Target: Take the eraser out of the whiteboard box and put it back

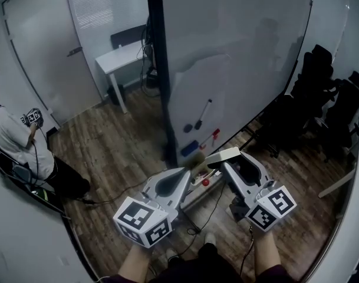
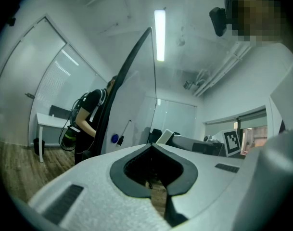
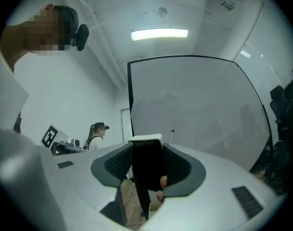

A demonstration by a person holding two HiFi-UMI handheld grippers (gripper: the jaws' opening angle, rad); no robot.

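Eraser (image 3: pixel 147 170): being held crosswise in the right gripper's (image 1: pixel 226 160) wide-set jaws, low before the whiteboard (image 1: pixel 238 58). Left gripper (image 1: pixel 188 171) idling closed, empty. Risk: the eraser is protruding past the pads and may be prone to twisting loose.

To my left a person (image 1: pixel 17 143) in a white shirt stands on the wood floor (image 1: pixel 117 152). A white desk (image 1: pixel 123 59) sits near a door (image 1: pixel 38 46); black chairs (image 1: pixel 329 108) crowd my right. A marker (image 1: pixel 203 114) clings to the board (image 1: pixel 238 52), and a strip light (image 3: pixel 159 33) glows overhead

Whiteboard (image 1: pixel 238 58) blocks ahead, chairs (image 1: pixel 328 102) crowd right, floor (image 1: pixel 108 152) left open.
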